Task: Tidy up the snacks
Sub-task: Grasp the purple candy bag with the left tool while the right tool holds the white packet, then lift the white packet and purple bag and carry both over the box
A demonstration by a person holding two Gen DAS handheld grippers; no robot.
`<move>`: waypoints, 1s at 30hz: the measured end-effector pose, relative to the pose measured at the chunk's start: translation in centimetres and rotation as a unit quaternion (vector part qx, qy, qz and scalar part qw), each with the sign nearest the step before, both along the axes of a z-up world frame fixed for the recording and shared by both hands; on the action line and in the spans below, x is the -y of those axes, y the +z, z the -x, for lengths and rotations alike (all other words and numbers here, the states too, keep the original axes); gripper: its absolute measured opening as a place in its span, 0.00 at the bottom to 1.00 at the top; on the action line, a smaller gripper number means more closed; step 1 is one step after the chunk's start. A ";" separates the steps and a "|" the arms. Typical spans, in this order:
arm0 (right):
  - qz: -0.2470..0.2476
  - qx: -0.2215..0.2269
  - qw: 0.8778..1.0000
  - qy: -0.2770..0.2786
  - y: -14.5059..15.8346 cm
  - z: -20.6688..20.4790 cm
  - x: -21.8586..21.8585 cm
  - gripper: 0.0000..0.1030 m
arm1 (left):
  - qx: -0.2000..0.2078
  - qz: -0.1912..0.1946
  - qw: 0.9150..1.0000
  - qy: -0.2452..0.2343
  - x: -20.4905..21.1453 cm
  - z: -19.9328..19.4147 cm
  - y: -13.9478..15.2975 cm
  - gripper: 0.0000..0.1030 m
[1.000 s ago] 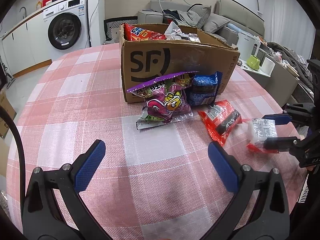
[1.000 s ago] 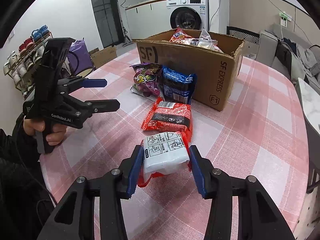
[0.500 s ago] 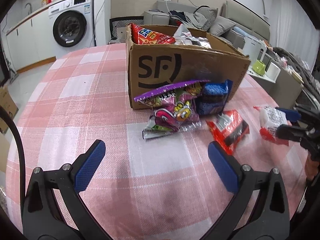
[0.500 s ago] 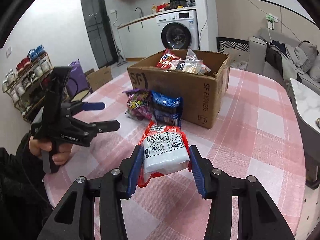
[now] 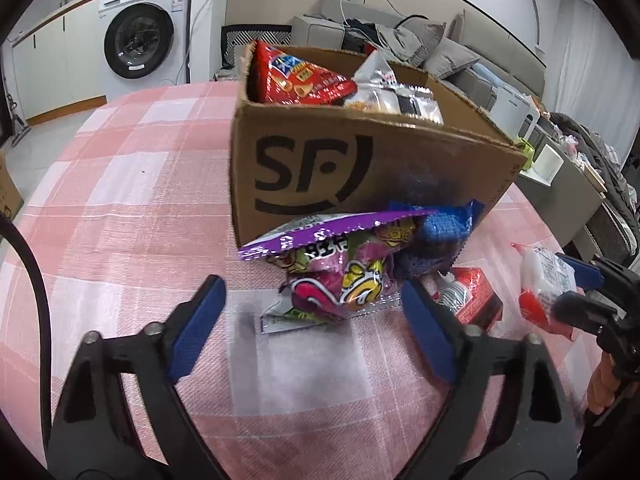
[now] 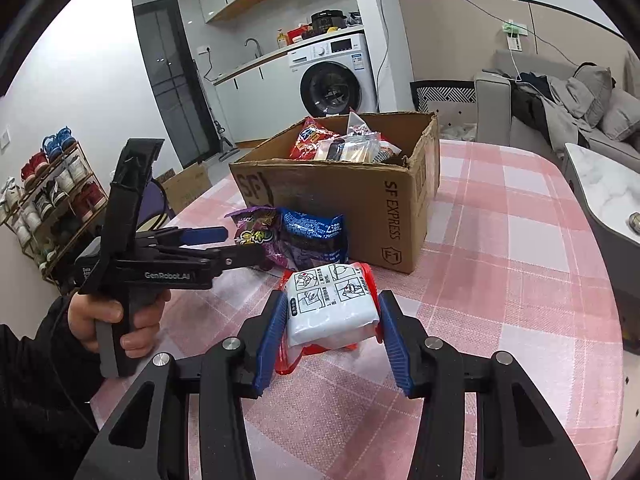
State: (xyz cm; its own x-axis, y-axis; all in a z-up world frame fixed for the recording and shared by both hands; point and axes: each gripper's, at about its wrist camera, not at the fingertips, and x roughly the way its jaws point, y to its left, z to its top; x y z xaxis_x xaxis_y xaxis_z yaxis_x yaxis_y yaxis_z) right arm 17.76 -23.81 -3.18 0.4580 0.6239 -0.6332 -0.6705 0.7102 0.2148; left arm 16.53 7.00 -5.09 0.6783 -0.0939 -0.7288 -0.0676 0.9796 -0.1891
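Right wrist view: cardboard box point(image 6: 352, 196) (open-topped) with snack bags point(image 6: 344, 144) inside, right hand-held gripper point(image 6: 332, 316) pinching white packet point(image 6: 328, 304).

The cardboard box point(image 6: 344, 196) is placed on the table point(image 6: 520, 280), with several snack bags point(image 5: 344, 88) contained inside it. Two packets, the chip bag point(image 5: 340, 272) and the dark packet point(image 6: 312, 236), are leaned against the box's near wall, side by side and touching. A flat packet point(image 5: 472, 296) is laid on the table just beside them, away from the box. The wrapped packet point(image 6: 332, 304) is held above the table between the pads of the right gripper point(image 6: 332, 320), in front of the box. The left gripper point(image 5: 312, 320) is positioned before the chip bag, with its fingers spread either side of it, apart from it. A washing machine point(image 6: 332, 76) is located behind the table, and a sofa point(image 6: 560, 96) to its right.
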 end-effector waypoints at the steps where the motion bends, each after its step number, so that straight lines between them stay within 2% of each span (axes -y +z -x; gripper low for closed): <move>1: 0.000 0.000 1.000 -0.001 0.0 0.0 0.0 0.46 | -0.002 0.005 1.000 -0.003 0.0 -0.4 -0.2 0.71; 3: 0.000 -0.001 1.000 -0.002 -0.1 -0.1 0.0 0.46 | -0.002 0.012 1.000 -0.010 0.2 -0.7 -0.3 0.67; 5: -0.001 -0.002 1.000 -0.003 -0.1 -0.1 0.0 0.46 | 0.001 0.015 1.000 -0.019 0.2 -0.9 -0.4 0.56; 9: -0.003 -0.001 1.000 -0.005 -0.1 -0.2 0.1 0.46 | 0.009 0.010 1.000 -0.022 0.3 -0.9 -0.3 0.45; 19: -0.014 0.007 1.000 -0.009 0.2 -0.1 0.2 0.46 | 0.032 -0.004 0.999 -0.023 0.6 1.3 1.3 0.44; 30: -0.034 0.038 0.998 -0.033 2.1 0.2 0.0 0.46 | 0.076 -0.009 0.997 -0.013 -0.5 4.4 5.5 0.44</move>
State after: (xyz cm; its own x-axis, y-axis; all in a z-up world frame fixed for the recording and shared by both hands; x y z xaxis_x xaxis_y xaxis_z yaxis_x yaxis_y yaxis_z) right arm 17.56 -23.81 -1.12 0.5449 0.6310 -0.5522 -0.6383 0.7392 0.2149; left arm 12.09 7.53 0.39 0.7781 -0.1009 -0.6200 -0.0142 0.9839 -0.1779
